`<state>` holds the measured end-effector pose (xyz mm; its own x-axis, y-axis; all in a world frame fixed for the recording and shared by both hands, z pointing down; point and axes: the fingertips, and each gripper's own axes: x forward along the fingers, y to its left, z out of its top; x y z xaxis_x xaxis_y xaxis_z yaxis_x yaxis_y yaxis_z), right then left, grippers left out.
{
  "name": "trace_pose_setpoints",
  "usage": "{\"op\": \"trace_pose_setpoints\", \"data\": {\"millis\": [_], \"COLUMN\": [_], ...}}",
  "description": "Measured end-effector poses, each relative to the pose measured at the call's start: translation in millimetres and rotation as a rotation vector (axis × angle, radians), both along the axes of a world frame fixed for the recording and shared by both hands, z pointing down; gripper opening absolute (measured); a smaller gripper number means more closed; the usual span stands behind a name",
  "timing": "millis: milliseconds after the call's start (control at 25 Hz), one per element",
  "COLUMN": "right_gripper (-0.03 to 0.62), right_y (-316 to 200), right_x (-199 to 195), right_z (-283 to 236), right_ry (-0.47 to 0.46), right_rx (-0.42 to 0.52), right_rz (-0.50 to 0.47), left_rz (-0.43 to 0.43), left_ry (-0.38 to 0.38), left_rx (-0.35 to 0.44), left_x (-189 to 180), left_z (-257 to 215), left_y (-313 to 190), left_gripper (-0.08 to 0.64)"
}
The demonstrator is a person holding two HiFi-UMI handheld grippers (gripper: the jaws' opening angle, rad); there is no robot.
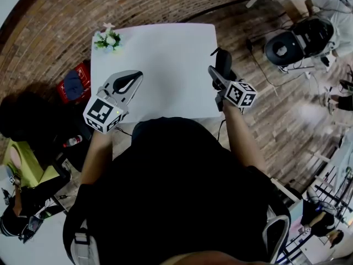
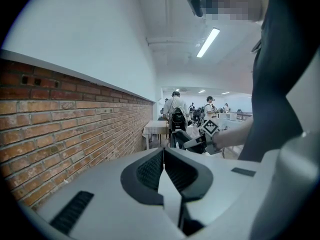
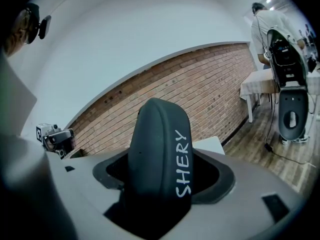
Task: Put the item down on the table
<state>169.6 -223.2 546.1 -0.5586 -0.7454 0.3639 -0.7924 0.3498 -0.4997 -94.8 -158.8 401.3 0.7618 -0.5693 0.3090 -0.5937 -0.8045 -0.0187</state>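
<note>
A dark grey oblong case (image 3: pixel 160 159) with white lettering "SHERY" stands upright between the jaws of my right gripper (image 3: pixel 162 184), which is shut on it. In the head view that gripper (image 1: pixel 220 66) holds the case (image 1: pixel 223 59) in the air at the right edge of the white table (image 1: pixel 165 65). My left gripper (image 1: pixel 131 79) hovers over the table's front left part. Its jaws are shut with the ribbed pads (image 2: pixel 150 170) meeting and nothing between them. The left gripper view looks across at the right gripper (image 2: pixel 192 140) and its marker cube.
A small pot of white flowers (image 1: pixel 108 40) stands at the table's far left corner. A red crate (image 1: pixel 74 84) sits on the floor to the left. A black and white machine (image 1: pixel 292 46) with cables stands to the right. A brick wall (image 2: pixel 60 134) runs behind.
</note>
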Motion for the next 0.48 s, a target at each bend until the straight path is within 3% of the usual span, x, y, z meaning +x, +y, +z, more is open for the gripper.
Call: {"op": "trace_pose_setpoints", "data": {"millis": [160,480], "right_gripper": [0.353,0.353], "right_y": [-2.2,-6.3], "right_x": [-0.7,3.3], "right_z": [15.9,44.5], "right_ry": [0.064,0.082], "right_rx": [-0.008,-0.05], "right_rz": [-0.01,-0.001], "left_rz": [-0.006,-0.003], "left_ry": [0.0,-0.014], "left_rx": [0.002,0.005], "left_x": [-3.8,-3.4], "left_z": [0.8,2.3], "left_y": [-3.8,-9.7], "left_gripper": [0.014,0.014]}}
